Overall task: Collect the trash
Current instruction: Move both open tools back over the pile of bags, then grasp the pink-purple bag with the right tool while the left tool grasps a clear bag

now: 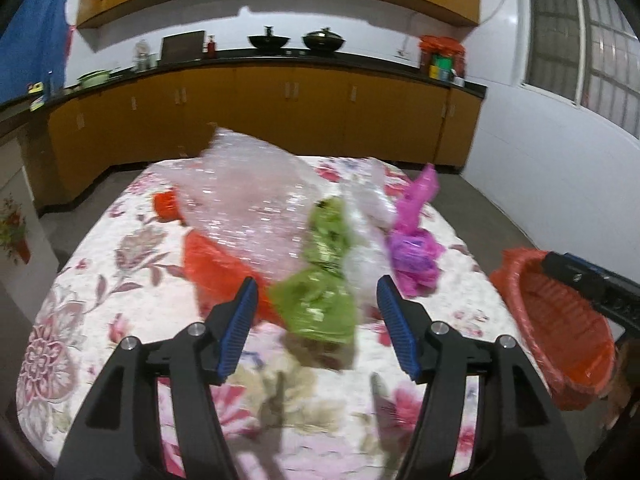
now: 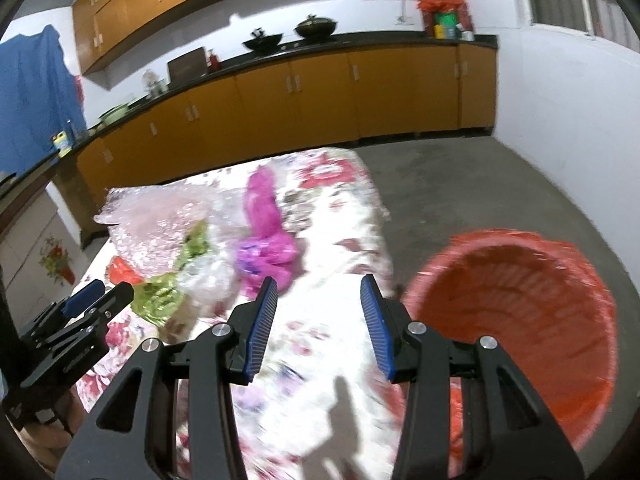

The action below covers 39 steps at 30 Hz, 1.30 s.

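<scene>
Several pieces of trash lie on a table under a floral cloth (image 1: 80, 300): a large sheet of bubble wrap (image 1: 248, 208), a red plastic bag (image 1: 216, 264), a crumpled green bag (image 1: 316, 308), a clear bag (image 1: 364, 264) and a magenta bag (image 1: 412, 248). My left gripper (image 1: 317, 280) is open, the green bag lying just ahead between its fingers, untouched by the pads. My right gripper (image 2: 319, 279) is open over bare cloth, the magenta bag (image 2: 268, 248) just beyond its left finger. A red-lined bin (image 2: 520, 292) stands off the table's right edge.
A small red object (image 1: 166, 204) lies at the far left of the pile. Yellow cabinets (image 1: 260, 112) with a dark counter and woks (image 1: 268, 40) line the back wall. Grey floor (image 2: 460, 184) lies to the right, a white cabinet (image 1: 16, 216) to the left.
</scene>
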Tool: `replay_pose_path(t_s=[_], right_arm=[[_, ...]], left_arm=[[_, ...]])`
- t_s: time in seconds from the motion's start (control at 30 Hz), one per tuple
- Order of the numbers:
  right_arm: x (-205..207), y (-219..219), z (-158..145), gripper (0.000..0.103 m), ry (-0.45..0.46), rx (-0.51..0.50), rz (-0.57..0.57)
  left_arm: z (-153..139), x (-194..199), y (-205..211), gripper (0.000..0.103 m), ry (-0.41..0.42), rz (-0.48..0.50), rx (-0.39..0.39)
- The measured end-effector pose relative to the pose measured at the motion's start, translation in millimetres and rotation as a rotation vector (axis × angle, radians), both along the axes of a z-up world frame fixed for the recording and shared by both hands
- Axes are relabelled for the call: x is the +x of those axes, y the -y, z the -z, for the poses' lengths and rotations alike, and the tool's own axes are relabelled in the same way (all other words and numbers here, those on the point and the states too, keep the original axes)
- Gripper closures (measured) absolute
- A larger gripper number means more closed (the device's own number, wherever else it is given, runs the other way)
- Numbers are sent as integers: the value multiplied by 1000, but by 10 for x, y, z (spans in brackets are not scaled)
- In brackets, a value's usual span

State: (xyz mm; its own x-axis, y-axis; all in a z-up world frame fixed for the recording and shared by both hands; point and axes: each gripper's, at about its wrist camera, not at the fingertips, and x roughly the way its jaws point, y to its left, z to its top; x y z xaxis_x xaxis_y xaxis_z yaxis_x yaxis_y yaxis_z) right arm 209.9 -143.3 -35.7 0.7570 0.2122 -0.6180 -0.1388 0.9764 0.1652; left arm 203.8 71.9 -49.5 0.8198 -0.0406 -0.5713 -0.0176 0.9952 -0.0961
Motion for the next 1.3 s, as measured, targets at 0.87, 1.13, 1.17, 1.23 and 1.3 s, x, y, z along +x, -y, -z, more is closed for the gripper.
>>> replay_pose_path(t_s=[0.87, 1.13, 1.17, 1.23, 1.3], right_arm=[[1082, -714, 561, 52, -139, -83, -10], [1108, -752, 618, 56, -144, -112, -41], [1119, -732, 635, 59, -147, -104, -46], [1097, -675, 618, 64, -149, -78, -52], [1042, -612, 595, 66, -145, -69, -57]], left_arm=[[28, 140, -365, 42, 6, -58, -15], [20, 170, -264, 42, 6, -29, -4], [17, 175, -255, 42, 4, -27, -4], [15, 183, -241, 42, 1, -23, -7], [13, 196, -225, 42, -1, -18, -10]])
